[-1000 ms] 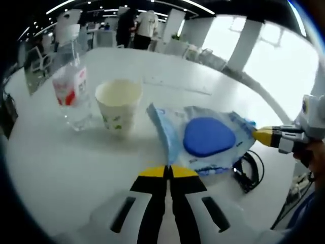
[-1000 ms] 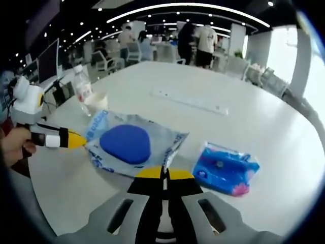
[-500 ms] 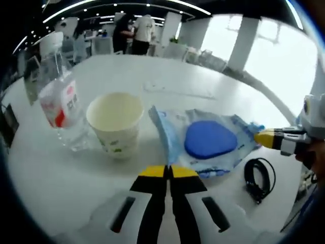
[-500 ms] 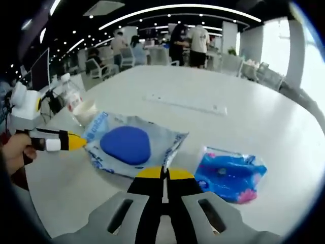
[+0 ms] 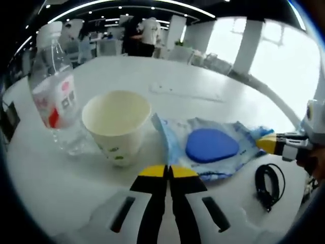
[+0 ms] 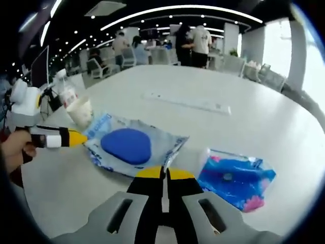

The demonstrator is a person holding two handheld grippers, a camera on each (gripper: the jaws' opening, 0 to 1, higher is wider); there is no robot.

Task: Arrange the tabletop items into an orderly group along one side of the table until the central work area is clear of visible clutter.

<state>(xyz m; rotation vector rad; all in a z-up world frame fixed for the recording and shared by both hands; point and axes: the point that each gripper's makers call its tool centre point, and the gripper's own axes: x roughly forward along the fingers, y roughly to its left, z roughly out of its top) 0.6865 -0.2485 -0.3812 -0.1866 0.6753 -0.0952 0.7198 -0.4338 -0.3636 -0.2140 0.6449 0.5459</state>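
Now we are closing in on the cup-and-bottle end of the table point(image 5: 213, 81): over the last second the paper cup point(image 5: 118, 125) and the water bottle point(image 5: 55, 99) have been growing in the left gripper view, and the clear packet with the blue pad point(image 5: 211, 146) is lying nearer to the cup than it was. We judge that the packet is being brought over to join those two, which would start the orderly group on that side.

Our left hand-held gripper point(image 5: 166, 172) is holding its jaws pressed together with their yellow tips at the packet's near edge; whether they are pinching the film we cannot tell. The cup is sitting at eleven o'clock of those tips, the bottle at ten, a coiled black cable point(image 5: 268, 185) at three.

Our right hand-held gripper point(image 6: 163, 173) is likewise closed, its tips at the packet's point(image 6: 133, 147) opposite edge, grip unclear. The blue tissue pack point(image 6: 236, 178) is lying apart at three o'clock, not yet gathered.
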